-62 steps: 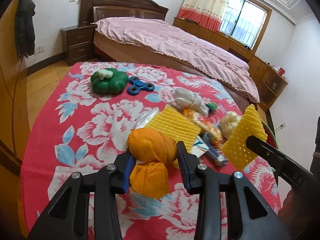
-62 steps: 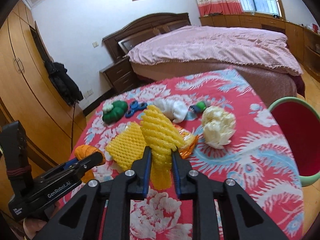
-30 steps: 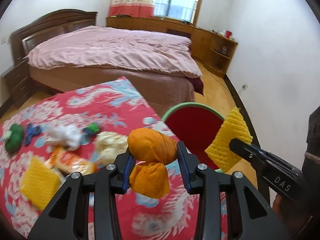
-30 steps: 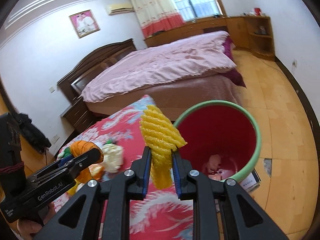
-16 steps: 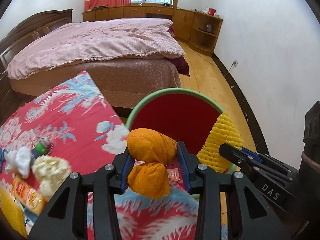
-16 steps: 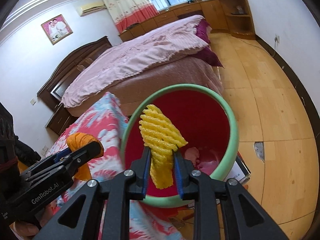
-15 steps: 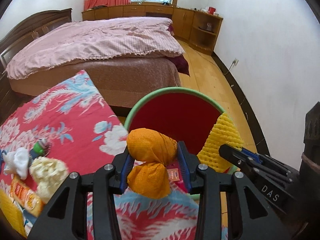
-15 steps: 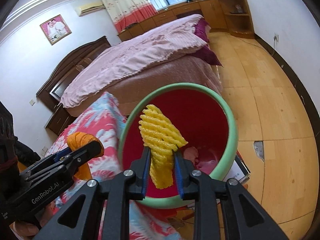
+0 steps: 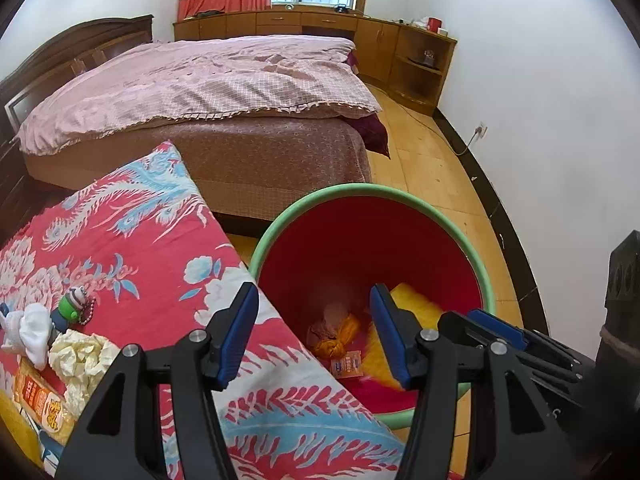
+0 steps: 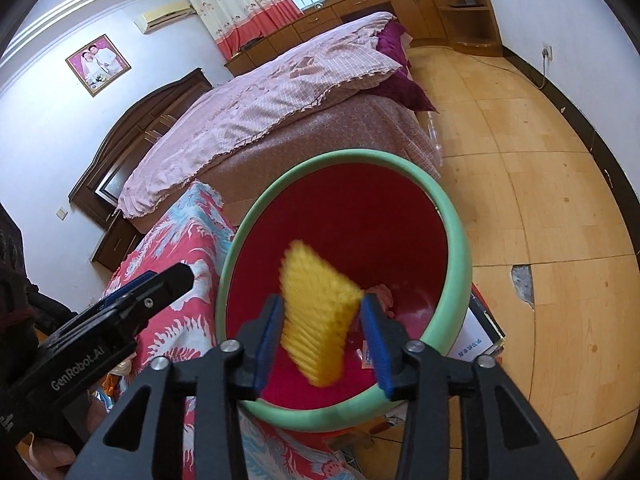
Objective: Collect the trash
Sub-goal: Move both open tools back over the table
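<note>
- Over the red bin (image 9: pixel 486 280), both grippers hang with jaws opening.
- Left gripper (image 9: pixel 316 330) held the orange bag (image 9: pixel 340 334) a moment ago — now nothing is between its jaws, and the bag lies at the bottom.
- Right gripper (image 10: pixel 322 334) has let go too; the yellow foam net (image 10: pixel 318 312) is blurry, falling between its pads.
- Two pieces are done.
- More trash, like the crumpled paper (image 9: pixel 86 354), waits on the flowery table (image 9: pixel 132 240).
</note>
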`<state>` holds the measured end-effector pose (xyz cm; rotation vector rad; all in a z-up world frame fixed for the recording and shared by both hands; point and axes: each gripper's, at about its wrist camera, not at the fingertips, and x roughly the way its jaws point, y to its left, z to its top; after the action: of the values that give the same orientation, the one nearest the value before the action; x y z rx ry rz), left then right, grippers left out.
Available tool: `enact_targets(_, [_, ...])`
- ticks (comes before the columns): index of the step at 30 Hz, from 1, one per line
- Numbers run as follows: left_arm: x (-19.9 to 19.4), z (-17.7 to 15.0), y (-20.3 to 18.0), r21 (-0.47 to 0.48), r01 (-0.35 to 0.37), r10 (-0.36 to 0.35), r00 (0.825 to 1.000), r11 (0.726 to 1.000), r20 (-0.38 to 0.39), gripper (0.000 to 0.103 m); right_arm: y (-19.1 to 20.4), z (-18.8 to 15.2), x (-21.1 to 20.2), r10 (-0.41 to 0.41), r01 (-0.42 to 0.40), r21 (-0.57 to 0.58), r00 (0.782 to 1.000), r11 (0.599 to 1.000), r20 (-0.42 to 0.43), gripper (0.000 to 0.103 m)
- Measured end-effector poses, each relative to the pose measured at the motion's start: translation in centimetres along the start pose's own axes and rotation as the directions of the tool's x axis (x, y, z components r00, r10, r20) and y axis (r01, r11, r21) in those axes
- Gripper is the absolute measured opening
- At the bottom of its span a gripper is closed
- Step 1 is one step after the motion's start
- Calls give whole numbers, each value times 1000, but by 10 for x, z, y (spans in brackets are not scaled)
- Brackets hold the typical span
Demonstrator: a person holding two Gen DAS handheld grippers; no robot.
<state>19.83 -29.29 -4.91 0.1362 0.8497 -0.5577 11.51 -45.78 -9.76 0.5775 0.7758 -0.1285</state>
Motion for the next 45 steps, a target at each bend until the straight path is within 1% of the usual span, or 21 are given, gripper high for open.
enact_targets(4, [-7,-2,3,-14,-7,8,1000,1000,3,58,0,-1,-3,-6,6,6,1000,1000,11,55])
enact_targets(8, [-18,-4,6,-30,-9,9,1000,1000,7,58,3,-3,-8,-1,1,7,1000,1000,13,57])
enact_targets(14, [-41,-9,11,-45,-15,16,1000,999,25,58,14,-7,-26,10,-10,-5,999,1000,38,62])
enact_targets(19, [-63,-19,20,-83,-25,28,999,996,36,58,25,-13,-38,22,-21,-16,999,1000,49,64])
enact_targets(27, [-101,-39,46,-140,-78,86,995,987,52,58,52,-28,-58,52,-49,-49,997,998,55,68])
enact_targets(36, [-140,-69,88,-236,-141,159,985,962,62,58,87,-50,-69,98,-93,-111,995,989,35,70])
enact_targets(40, [-149,-85,110,-301,-188,209,977,935,39,58,102,-59,-70,112,-108,-136,994,985,18,70])
enact_targets(45, [-159,-104,136,-371,-215,238,971,904,17,58,123,-70,-67,119,-118,-173,993,978,-7,70])
